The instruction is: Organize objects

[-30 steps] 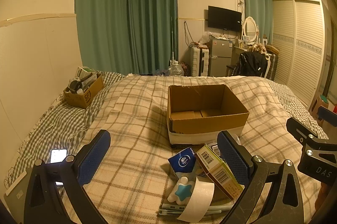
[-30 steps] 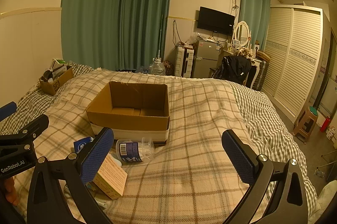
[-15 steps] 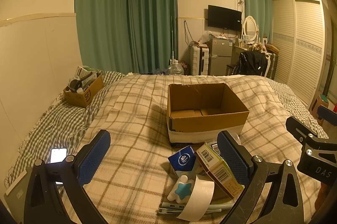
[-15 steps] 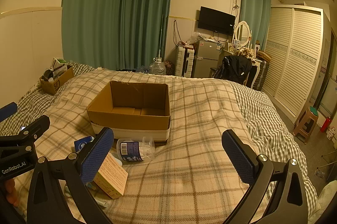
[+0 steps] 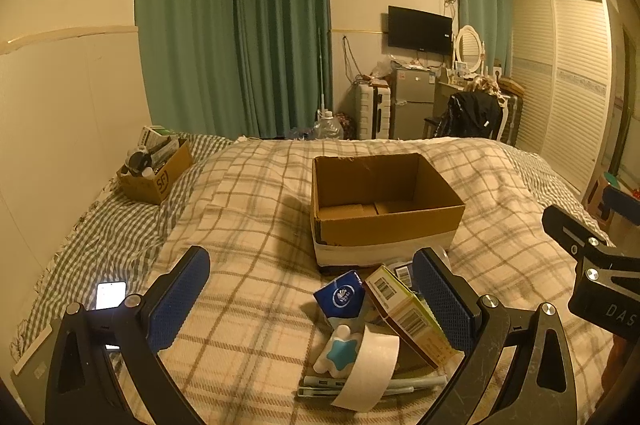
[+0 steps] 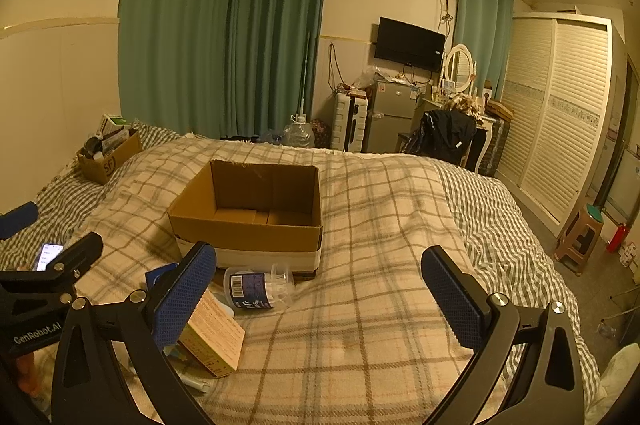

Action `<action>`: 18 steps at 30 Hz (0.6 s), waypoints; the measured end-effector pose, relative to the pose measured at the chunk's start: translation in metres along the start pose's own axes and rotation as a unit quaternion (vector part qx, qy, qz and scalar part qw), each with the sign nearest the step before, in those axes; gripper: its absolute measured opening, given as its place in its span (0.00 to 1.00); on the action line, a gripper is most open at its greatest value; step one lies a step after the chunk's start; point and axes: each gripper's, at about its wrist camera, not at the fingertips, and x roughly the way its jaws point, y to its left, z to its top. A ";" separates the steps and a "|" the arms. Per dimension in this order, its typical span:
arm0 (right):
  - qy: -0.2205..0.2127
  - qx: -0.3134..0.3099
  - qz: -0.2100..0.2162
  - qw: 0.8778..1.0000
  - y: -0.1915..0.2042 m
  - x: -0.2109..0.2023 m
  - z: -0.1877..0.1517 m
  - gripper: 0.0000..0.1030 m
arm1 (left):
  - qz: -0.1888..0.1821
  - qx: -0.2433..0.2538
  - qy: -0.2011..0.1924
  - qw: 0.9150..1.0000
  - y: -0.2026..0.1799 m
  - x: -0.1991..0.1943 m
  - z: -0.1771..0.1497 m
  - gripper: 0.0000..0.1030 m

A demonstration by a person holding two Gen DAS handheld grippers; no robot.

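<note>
- A bed [image 5: 248,225] under a plaid blanket [image 6: 380,265] fills the middle of both views; a checked sheet [image 5: 108,241] shows along its edges.
- Green curtains [image 5: 236,33] hang on the far wall, with a louvred wardrobe [image 6: 560,113] at the right.
- An open cardboard box [image 5: 384,225] sits upright on the blanket, nothing visible inside it; its lower front wall is banded in white.
- A smaller box [image 5: 156,177] stuffed with odds and ends sits at the far left of the bed, well apart from the open one.
- The left gripper [image 5: 312,289] hovers over the blanket with its jaws spread wide, gripping nothing.
- The right gripper [image 6: 320,285] hovers likewise, jaws wide apart and empty, beside the left one.
- A small pile of items lies just in front of the open box, near the left gripper's right finger.
- In the pile: a carton [image 5: 404,313] with barcodes, tilted on the heap.
- A clear jar [image 6: 256,289] with a dark label lies on its side, touching the box's front.
- A blue packet [image 5: 340,297] lies beside the carton.
- A white strip [image 5: 368,373] curls over the near edge of the pile.
- A white piece with a blue star [image 5: 340,351] rests beside the strip.
- A lit phone [image 5: 110,295] lies on the sheet at the left.
</note>
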 end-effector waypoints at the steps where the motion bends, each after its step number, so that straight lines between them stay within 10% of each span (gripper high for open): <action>1: -0.001 -0.002 -0.001 1.000 0.000 -0.002 0.001 1.00 | 0.000 0.002 0.001 1.000 -0.001 -0.001 0.000 1.00; 18: 0.055 -0.037 0.012 0.998 0.014 0.016 -0.035 1.00 | -0.025 0.065 0.110 0.992 -0.023 0.031 -0.062 0.97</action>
